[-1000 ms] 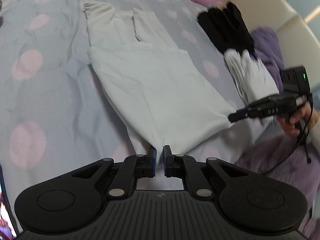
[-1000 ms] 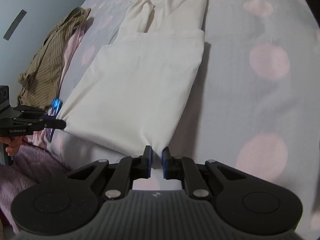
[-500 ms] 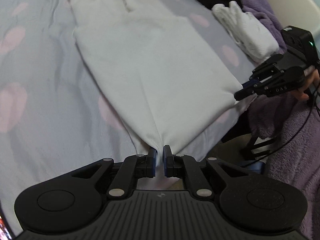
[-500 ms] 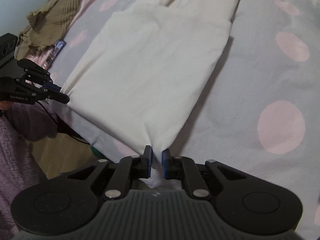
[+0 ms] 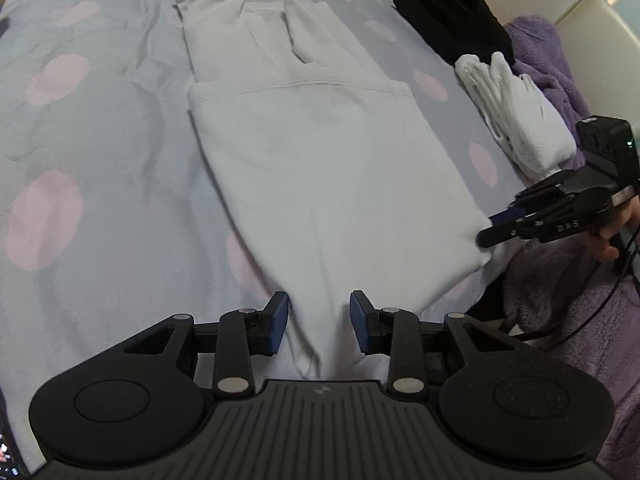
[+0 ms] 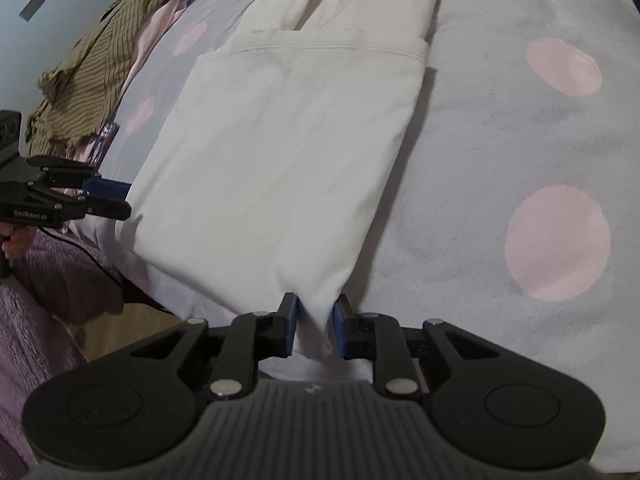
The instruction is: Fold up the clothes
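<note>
left wrist view: my left fingers [image 5: 319, 326] have just been opening and now stand apart, with the near corner of the white garment [image 5: 320, 168] lying slack between them, pads clear of the cloth. right wrist view: my right fingers [image 6: 316, 330] have also just been easing open, yet stand narrow, and the other near corner sits bunched between the pads; it looks close to let go, though i cannot tell if they still press. the garment lies flat on the spotted bed [image 6: 520, 128], folded over on itself, sleeves tucked at the far end. to finish this well, i judge i should let both corners drop together and back straight off, so the edge does not drag. beside it lie a folded white piece [image 5: 516, 120] and a black one [image 5: 456, 16]; no containers are in sight.
</note>
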Available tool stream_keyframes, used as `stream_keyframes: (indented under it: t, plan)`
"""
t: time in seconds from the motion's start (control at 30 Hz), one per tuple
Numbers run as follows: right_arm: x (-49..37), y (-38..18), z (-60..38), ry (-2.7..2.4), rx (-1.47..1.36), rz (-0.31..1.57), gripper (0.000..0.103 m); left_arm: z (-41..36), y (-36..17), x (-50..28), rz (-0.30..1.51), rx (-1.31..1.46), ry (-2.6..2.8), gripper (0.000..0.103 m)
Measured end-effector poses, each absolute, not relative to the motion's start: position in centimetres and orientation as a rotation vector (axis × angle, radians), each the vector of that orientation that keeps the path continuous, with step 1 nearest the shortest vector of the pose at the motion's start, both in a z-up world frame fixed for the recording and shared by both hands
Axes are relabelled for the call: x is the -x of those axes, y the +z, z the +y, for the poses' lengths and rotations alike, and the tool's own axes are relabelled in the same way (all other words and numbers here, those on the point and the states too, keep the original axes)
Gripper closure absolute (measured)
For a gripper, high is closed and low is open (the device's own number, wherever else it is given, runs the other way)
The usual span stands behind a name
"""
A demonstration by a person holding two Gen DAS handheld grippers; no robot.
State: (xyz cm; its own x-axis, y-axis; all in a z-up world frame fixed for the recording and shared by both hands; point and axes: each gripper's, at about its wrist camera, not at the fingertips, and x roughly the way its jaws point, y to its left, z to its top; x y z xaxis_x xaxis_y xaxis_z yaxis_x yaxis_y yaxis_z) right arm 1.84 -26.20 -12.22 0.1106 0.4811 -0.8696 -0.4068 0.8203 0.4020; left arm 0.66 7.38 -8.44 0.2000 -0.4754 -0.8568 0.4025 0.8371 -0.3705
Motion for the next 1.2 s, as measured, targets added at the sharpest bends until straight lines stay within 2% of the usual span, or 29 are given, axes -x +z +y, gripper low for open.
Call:
stream_keyframes:
  t: [0.1,0.3,0.33,0.4,0.6,0.87,0.93,0.97,1.0,1.2]
  plan:
    - [-1.7,-12.2,-26.4,0.658,-0.083,1.314,0.090,6.8,-9.2,-0.3,1.269,0.045,-0.608,0.084]
    - [-1.8,-13.1,-26.8,0.644,-0.117,1.348,0.091,7.5,-9.8,0.1,1.296,0.085,-0.616,0.085]
    - [-1.9,-13.2,-26.8,0.644,-0.116,1.352,0.092,7.4,-9.9,0.1,1.295,0.088,-0.622,0.092]
    - [-2.0,-13.2,-26.7,0.646,-0.113,1.358,0.094,7.6,-9.8,-0.1,1.301,0.115,-0.633,0.096]
    - [-1.4,-12.9,-27.1,0.676,-0.110,1.389,0.096,8.0,-9.2,0.1,1.318,0.145,-0.672,0.098]
    - [-1.5,-14.2,-26.5,0.665,-0.088,1.432,0.094,7.3,-10.5,-0.3,1.370,0.106,-0.661,0.097]
    - [-1.6,-13.8,-26.7,0.662,-0.089,1.435,0.091,7.7,-9.7,-0.5,1.371,0.103,-0.646,0.088]
    - [-1.6,-13.5,-26.9,0.653,-0.084,1.431,0.088,7.9,-9.3,-0.7,1.365,0.093,-0.632,0.084]
    - [-1.7,-13.2,-27.0,0.641,-0.073,1.424,0.081,8.2,-8.7,-0.8,1.348,0.071,-0.614,0.076]
    - [-3.8,-10.3,-27.3,0.569,-0.008,1.272,0.080,8.1,-5.4,-3.2,1.205,0.025,-0.574,0.075]
